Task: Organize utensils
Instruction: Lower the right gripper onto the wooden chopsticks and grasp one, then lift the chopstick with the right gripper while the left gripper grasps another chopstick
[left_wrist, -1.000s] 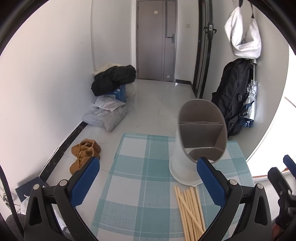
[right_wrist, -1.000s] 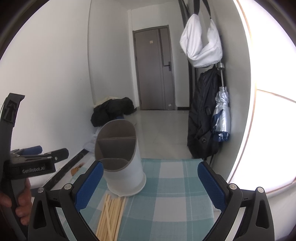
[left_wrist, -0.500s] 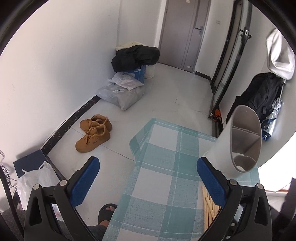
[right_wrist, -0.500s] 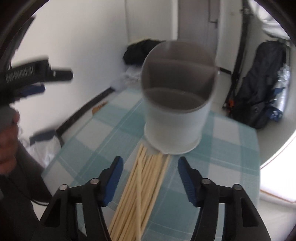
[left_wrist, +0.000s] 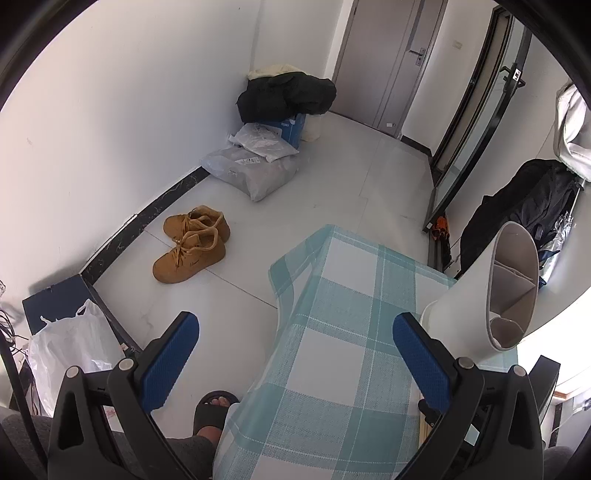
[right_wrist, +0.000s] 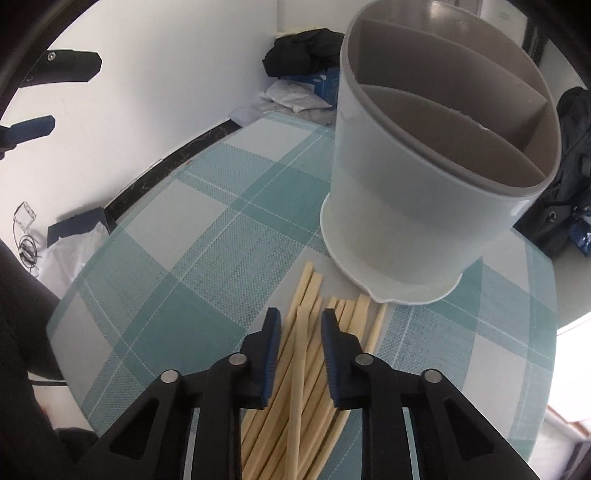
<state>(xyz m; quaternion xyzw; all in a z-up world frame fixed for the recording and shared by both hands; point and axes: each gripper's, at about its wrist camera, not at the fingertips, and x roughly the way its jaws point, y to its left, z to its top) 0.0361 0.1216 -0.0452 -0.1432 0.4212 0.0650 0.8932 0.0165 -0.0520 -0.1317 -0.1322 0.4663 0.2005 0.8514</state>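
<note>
Many pale chopsticks lie under the right tongs, whose jaws have just been closing w/ sticks between, not pinched yet. Gray divided holder stands just past the tips, upright. Left tongs gape wide over checked cloth. Brown shoes on floor.

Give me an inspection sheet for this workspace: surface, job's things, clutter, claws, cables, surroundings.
Surface: table under a teal checked cloth.
Job's things: bundle of pale chopsticks lying flat; white divided holder upright just beyond them, compartments look empty.
Clutter: nothing seen on the cloth.
Claws: right claw has just been closing, jaws narrow around one chopstick, pads not clearly pressing; left claw wide open, empty, over the table's edge.
Cables: thin wires by the wall.
Surroundings: tan shoes, grey parcels, black backpack, white plastic bag, sandalled foot.
</note>
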